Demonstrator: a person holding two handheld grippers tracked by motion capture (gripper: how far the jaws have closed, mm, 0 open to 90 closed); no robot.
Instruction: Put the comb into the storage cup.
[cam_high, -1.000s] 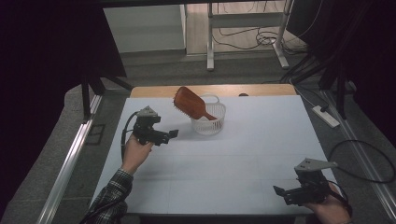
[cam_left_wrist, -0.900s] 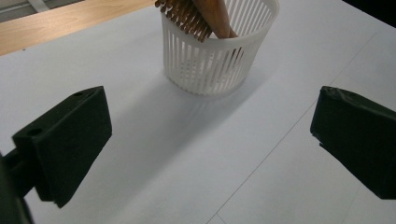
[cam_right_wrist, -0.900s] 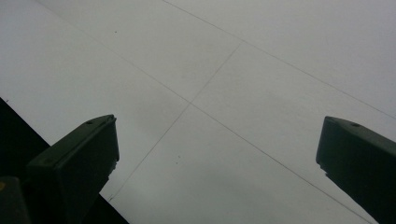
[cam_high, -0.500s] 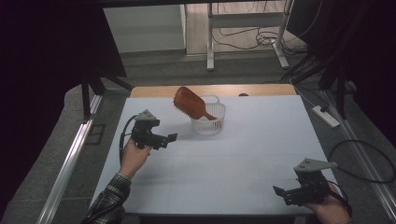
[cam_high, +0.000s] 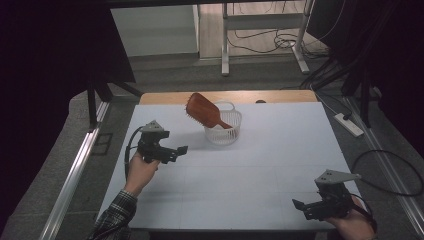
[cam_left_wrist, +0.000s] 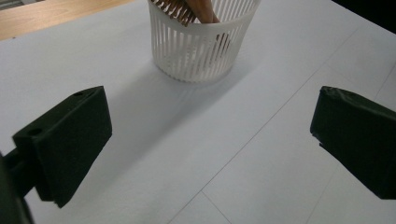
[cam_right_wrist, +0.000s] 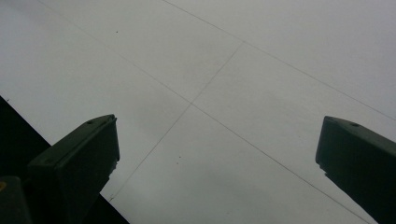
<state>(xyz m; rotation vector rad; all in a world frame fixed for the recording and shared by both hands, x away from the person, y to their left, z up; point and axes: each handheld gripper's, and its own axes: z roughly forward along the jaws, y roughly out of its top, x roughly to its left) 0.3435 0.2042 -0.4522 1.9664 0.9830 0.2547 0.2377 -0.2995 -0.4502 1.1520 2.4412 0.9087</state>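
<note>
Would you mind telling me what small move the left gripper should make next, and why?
Probably ease the left gripper forward toward the white slatted plastic basket, its jaws kept wide. The jaws stand open and empty above the white table, short of the basket, and the brown wooden hairbrush leans handle-down inside it, head jutting over the rim. The right gripper sits open at the near edge.

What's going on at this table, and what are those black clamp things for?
A person sits at a white table with a two-jaw gripper in each hand. A brown hairbrush stands handle-down in a small white slatted basket, its head sticking out over the rim. The left gripper is off the basket's left side, pointed toward it, jaws wide open and holding nothing. The right gripper sits near the table's front right corner, also open and empty.
</note>
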